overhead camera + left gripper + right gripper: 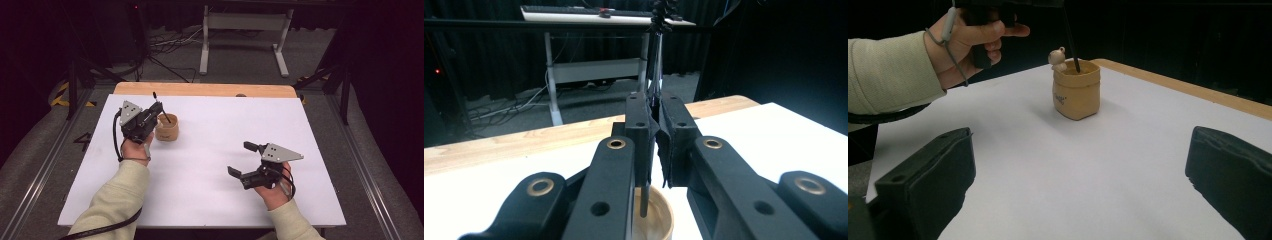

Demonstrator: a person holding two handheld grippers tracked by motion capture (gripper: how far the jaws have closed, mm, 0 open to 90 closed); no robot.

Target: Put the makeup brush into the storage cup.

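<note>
The white counter (210,165) is bright, lit from above. All around the counter the room is very dark, almost black. The cup (1076,90) drops a soft shadow on the counter beside it. In the left gripper view the close black claw (655,145) looks big and a bit blurry. All pictures look a little fuzzy.
</note>
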